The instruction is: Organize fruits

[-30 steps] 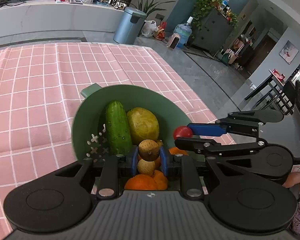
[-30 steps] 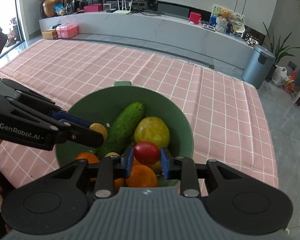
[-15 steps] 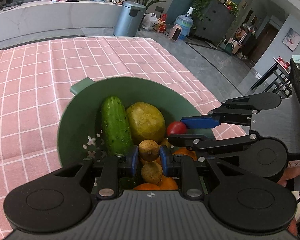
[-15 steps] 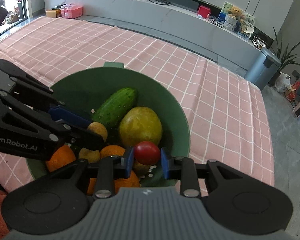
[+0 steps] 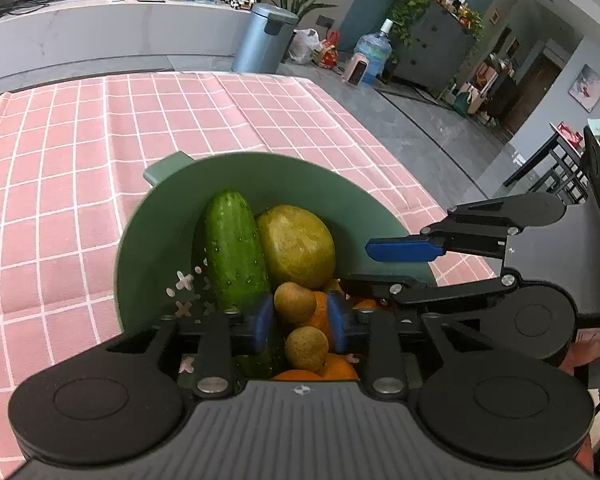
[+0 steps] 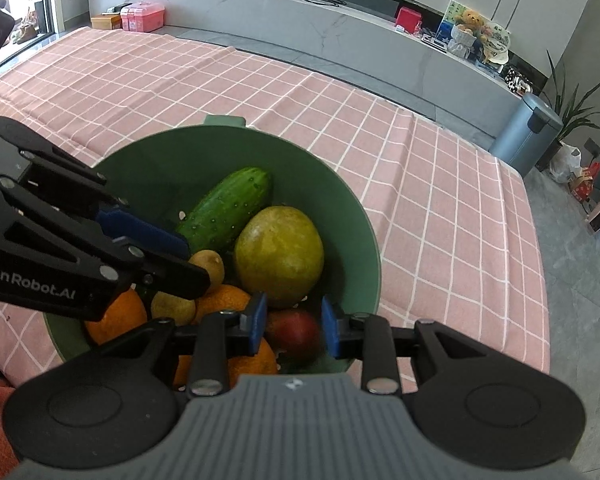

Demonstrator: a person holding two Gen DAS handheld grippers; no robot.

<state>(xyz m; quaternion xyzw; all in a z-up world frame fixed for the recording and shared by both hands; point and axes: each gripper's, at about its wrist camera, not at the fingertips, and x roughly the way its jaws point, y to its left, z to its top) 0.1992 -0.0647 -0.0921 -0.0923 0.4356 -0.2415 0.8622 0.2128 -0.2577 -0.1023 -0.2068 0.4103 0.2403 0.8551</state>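
Jaws of the left gripper stand apart around a small brown fruit, contact unclear. Right gripper jaws stand apart above a red fruit lying in the green bowl. Cucumber, mango and oranges fill the bowl on the pink checked cloth.

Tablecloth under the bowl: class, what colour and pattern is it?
The tablecloth is pink with a grid of thin white lines, a checked pattern. It shows best in the right wrist view.

"genrobot.ai" on left gripper
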